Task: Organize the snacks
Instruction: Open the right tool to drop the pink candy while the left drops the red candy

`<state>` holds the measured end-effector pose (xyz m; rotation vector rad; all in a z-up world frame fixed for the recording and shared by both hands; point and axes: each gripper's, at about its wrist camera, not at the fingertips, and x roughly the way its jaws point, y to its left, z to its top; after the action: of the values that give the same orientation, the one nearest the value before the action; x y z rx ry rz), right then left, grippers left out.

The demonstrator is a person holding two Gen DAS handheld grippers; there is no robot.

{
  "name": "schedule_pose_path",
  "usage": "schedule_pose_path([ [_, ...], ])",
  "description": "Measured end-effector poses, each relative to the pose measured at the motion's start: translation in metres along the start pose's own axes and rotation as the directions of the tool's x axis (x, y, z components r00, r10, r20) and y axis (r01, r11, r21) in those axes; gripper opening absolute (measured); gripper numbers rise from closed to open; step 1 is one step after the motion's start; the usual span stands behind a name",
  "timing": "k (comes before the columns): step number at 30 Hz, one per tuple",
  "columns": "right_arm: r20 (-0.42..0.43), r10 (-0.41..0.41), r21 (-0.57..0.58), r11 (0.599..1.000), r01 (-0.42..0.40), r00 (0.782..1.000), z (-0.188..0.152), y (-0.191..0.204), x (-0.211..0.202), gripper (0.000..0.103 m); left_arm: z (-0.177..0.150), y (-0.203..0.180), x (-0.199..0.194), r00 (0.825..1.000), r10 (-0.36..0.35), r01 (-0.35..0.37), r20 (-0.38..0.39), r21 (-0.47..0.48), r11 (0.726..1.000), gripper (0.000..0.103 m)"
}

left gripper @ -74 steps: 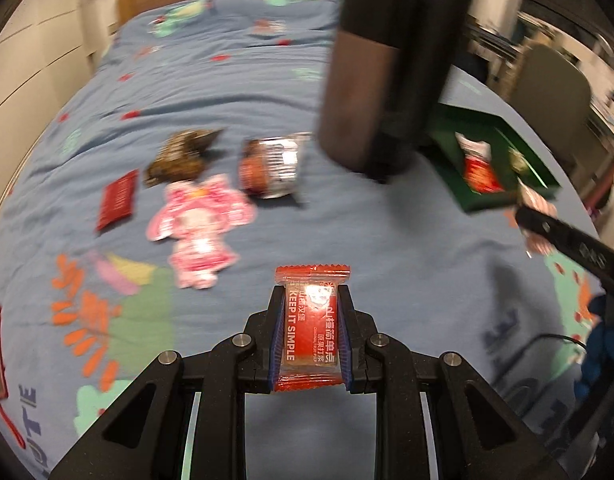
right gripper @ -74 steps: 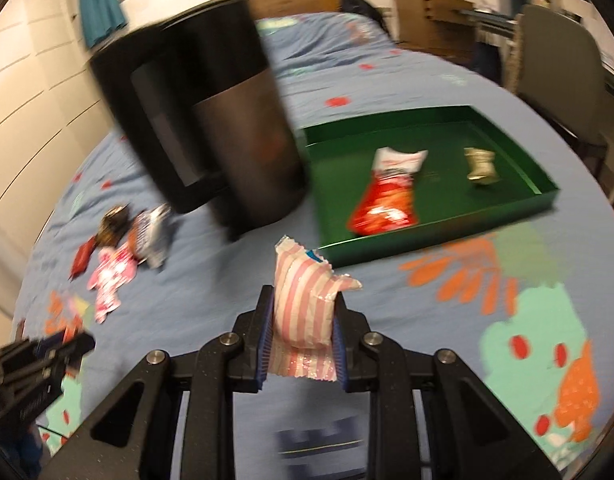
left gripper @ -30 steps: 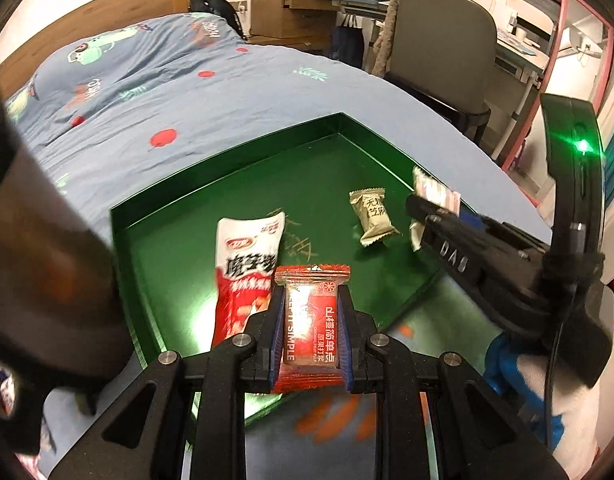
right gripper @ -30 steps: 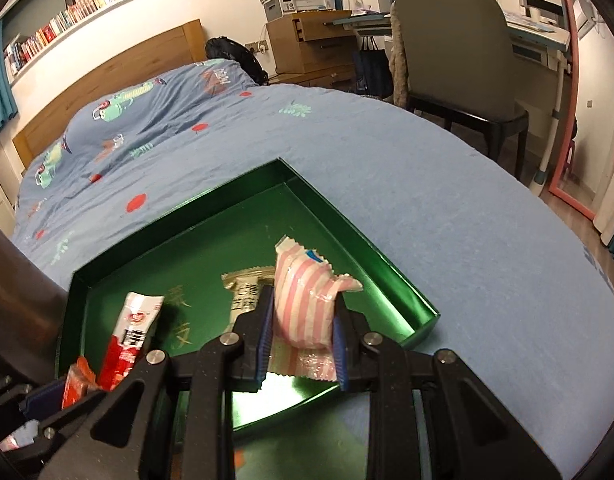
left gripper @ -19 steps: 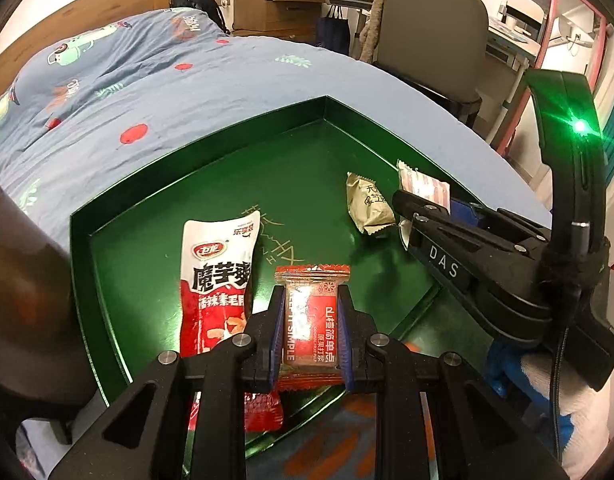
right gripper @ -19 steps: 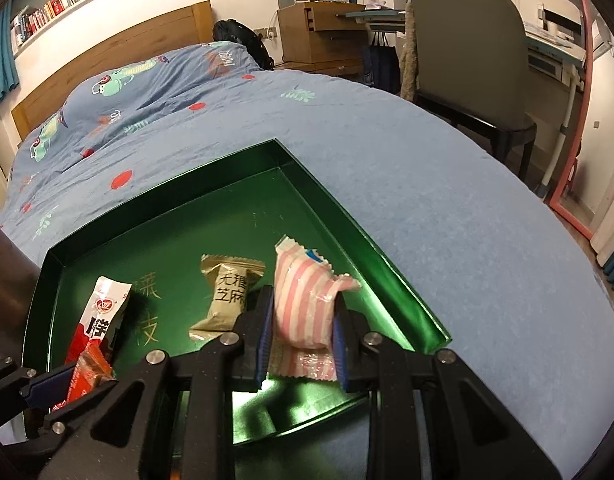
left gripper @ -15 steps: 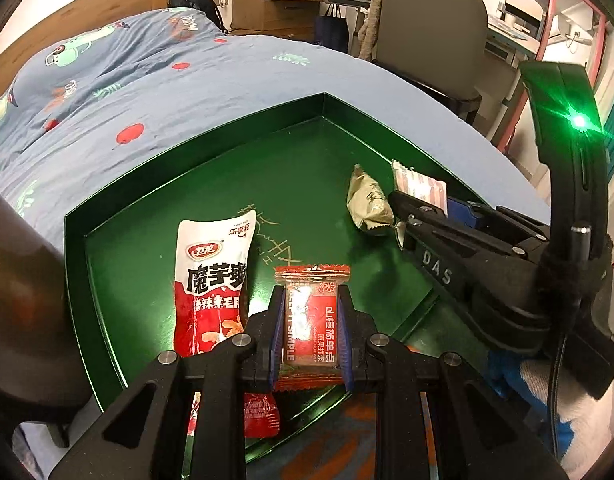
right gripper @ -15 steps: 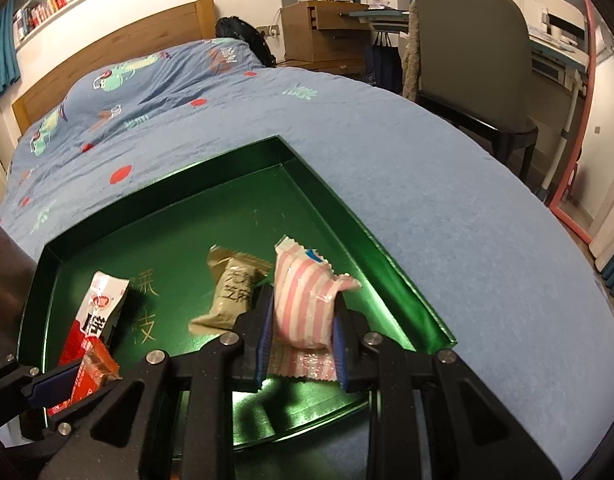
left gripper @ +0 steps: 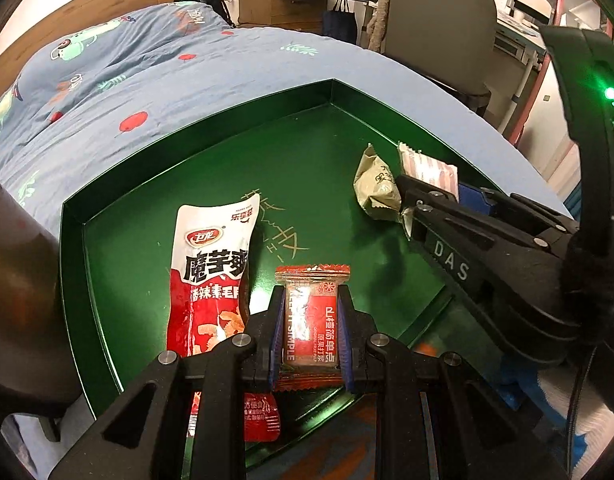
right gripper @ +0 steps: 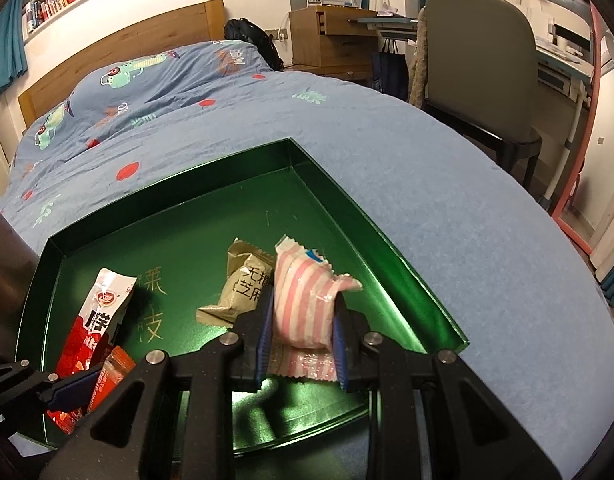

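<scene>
A: Where is the red candy packet (left gripper: 311, 322)?
B: Upright between the blue pads of the left gripper (left gripper: 311, 332), pinched at both side edges, over the near part of the green tray (left gripper: 211, 128).

A: And the pink striped sweet (right gripper: 307, 300)?
B: Clamped in the right gripper (right gripper: 301, 340), jaws closed on its lower half, its top standing above the fingertips, over the tray's right side.

A: What lies in the tray itself?
B: A long red-and-white snack pouch (left gripper: 211, 280) flat on the floor, just left of the left gripper, and a beige wrapped candy (left gripper: 377, 190) just beside the right gripper's tip; whether they touch I cannot tell.

A: Around it?
B: A blue printed bedspread (right gripper: 467, 208), and a grey chair (right gripper: 479, 68) beyond.
</scene>
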<state>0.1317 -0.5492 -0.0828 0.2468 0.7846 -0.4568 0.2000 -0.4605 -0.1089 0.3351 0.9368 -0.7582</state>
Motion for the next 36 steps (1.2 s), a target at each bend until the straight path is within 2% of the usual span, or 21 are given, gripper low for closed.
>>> schedule_pose_path([
  [20, 0.001, -0.032, -0.028, 0.999, 0.032, 0.999, 0.000, 0.008, 0.003, 0.000, -0.002, 0.005, -0.001, 1.000, 0.006, -0.006, 0.000, -0.013, 1.000, 0.020],
  [23, 0.003, -0.035, -0.036, 0.999, 0.035, 0.999, 0.000, 0.009, 0.002, 0.009, -0.003, 0.004, -0.002, 1.000, 0.008, -0.008, 0.001, -0.011, 1.000, 0.020],
  [25, 0.006, -0.035, -0.035, 0.999, 0.035, 0.999, 0.001, 0.009, 0.002, 0.021, -0.003, 0.003, -0.003, 1.000, 0.009, -0.009, 0.003, -0.008, 1.000, 0.021],
  [27, 0.010, -0.034, -0.033, 0.999, 0.034, 0.999, 0.001, 0.008, 0.001, 0.027, -0.004, 0.002, -0.004, 1.000, 0.012, -0.012, 0.006, -0.001, 1.000, 0.021],
  [36, 0.025, -0.033, -0.031, 0.999, 0.033, 0.999, 0.002, 0.010, -0.003, 0.030, -0.005, -0.001, -0.010, 1.000, 0.023, -0.023, 0.016, 0.002, 1.000, 0.023],
])
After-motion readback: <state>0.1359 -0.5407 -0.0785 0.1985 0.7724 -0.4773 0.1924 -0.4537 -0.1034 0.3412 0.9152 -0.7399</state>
